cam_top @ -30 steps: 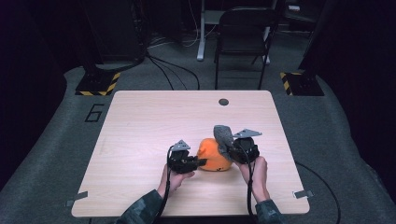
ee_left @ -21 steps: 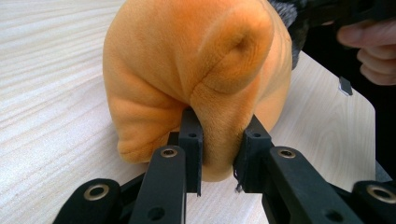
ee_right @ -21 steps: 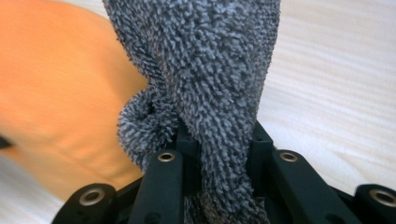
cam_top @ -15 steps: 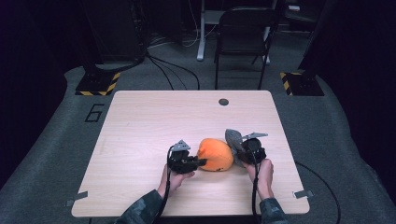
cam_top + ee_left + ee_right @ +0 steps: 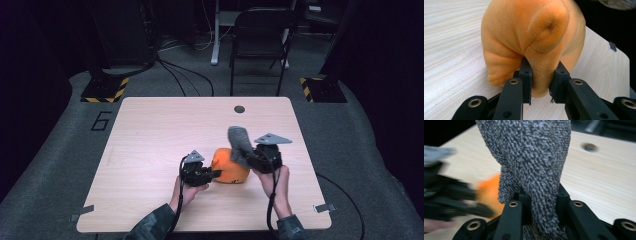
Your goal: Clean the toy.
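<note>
An orange plush toy (image 5: 230,166) lies on the wooden table (image 5: 150,130) near its front edge. My left gripper (image 5: 214,174) is at the toy's left side, shut on a fold of its orange plush (image 5: 541,72). A grey fuzzy cloth piece (image 5: 241,142) stands up from my right gripper (image 5: 250,159), which is shut on it just right of the toy. In the right gripper view the grey cloth (image 5: 534,165) rises between the jaws, with the orange toy (image 5: 489,192) and my left gripper blurred at the left.
A small dark round hole (image 5: 239,109) sits near the table's far edge. A black chair (image 5: 260,45) stands beyond the table, with cables on the floor. A number 6 (image 5: 101,121) is marked on the floor at the left.
My right gripper dipped toward the front right, then came back up with the grey cloth. The left gripper stayed put on the orange toy.
</note>
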Demonstrator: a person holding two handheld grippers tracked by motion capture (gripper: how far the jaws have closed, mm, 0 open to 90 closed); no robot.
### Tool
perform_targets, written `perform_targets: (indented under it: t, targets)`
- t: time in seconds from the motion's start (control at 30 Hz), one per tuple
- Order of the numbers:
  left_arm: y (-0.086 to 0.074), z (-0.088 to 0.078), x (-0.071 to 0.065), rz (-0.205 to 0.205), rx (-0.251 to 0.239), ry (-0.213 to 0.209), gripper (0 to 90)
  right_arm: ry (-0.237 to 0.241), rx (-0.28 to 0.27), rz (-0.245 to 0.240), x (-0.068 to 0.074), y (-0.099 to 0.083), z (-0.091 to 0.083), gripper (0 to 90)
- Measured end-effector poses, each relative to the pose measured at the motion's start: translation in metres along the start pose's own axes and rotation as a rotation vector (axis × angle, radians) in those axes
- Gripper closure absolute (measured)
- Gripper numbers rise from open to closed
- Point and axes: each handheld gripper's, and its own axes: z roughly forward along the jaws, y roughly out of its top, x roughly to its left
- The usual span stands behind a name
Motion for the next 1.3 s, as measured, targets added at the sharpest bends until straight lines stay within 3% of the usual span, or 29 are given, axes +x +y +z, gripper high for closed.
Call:
perform_targets:
  t: [0.07, 0.17, 0.27, 0.8, 0.97, 1.3]
  targets:
    - [-0.001, 0.000, 0.000, 0.004, -0.006, 0.007, 74.8, 0.019, 0.051, -0.058, 0.018, -0.003, 0.016, 74.0]
    - [-0.003, 0.001, 0.003, -0.013, 0.003, 0.008, 74.8, -0.031, 0.095, -0.106, 0.024, -0.014, 0.032, 74.2]
    - [-0.002, 0.001, 0.002, 0.012, 0.005, 0.012, 74.7, -0.024, 0.102, -0.084, 0.015, -0.014, 0.030, 74.0]
    - [-0.002, 0.002, 0.002, 0.001, 0.000, -0.002, 74.7, -0.087, 0.173, 0.003, -0.025, -0.030, 0.026, 73.9]
    - [-0.002, 0.002, 0.002, 0.002, -0.001, -0.004, 74.7, -0.111, 0.201, 0.026, -0.037, -0.039, 0.031, 74.0]
    - [-0.002, 0.002, 0.002, 0.001, -0.005, -0.010, 74.7, -0.146, 0.325, 0.112, -0.063, -0.067, 0.055, 74.0]
